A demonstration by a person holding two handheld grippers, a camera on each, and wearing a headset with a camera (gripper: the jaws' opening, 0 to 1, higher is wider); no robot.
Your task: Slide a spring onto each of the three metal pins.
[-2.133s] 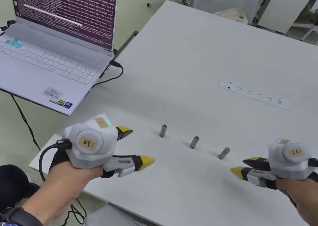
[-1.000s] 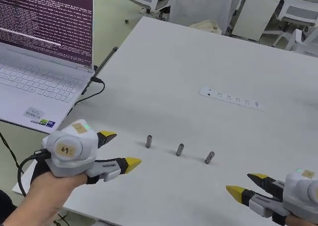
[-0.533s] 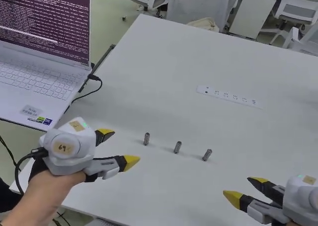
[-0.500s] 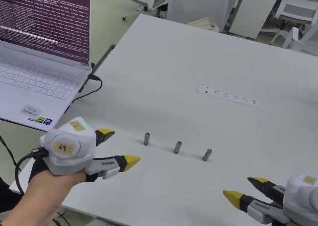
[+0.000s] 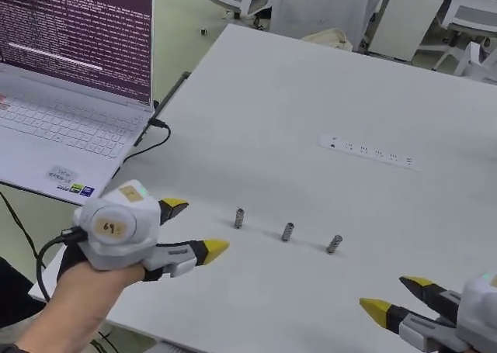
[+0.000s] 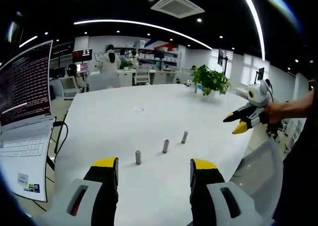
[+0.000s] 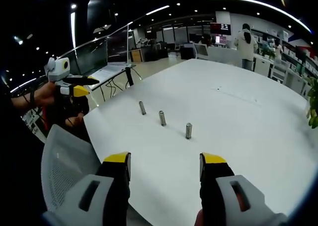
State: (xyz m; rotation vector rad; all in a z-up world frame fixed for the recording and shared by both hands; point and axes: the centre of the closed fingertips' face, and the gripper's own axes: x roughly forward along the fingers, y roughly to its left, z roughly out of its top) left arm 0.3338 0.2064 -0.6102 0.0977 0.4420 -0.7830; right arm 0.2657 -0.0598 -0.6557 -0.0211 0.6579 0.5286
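Left gripper [image 5: 196, 226], item one: we log it at 8 o'clock in the head view, gripped by a hand [image 5: 78, 291], its yellow-tipped jaws spread wide with nothing between them. Right gripper [image 5: 396, 294], item two: at 5 o'clock, jaws likewise parted and empty, its body cut off by the frame corner. Task pieces stand upright in a short slanted row on the table [image 5: 311, 81], between the two grippers and touching neither: left pin [image 5: 239, 218], middle pin [image 5: 287, 231], right pin [image 5: 334, 243]. Each is a small grey post with a ribbed, coil-like outline; at this size we cannot separate spring from pin. The table is white and matt. A white power strip [image 5: 369, 151] lies at 1 o'clock from the row, well apart. A laptop [image 5: 70, 120] sits at 10 o'clock with its screen lit and a black cable [image 5: 151, 140] plugged into its side. Its left part is cut off and its text is too small to read. Office chairs [image 5: 311, 8] stand at 12 o'clock. In the left gripper view we note a potted plant [image 6: 211, 79] at 1 o'clock and ceiling light strips [image 6: 139, 25].
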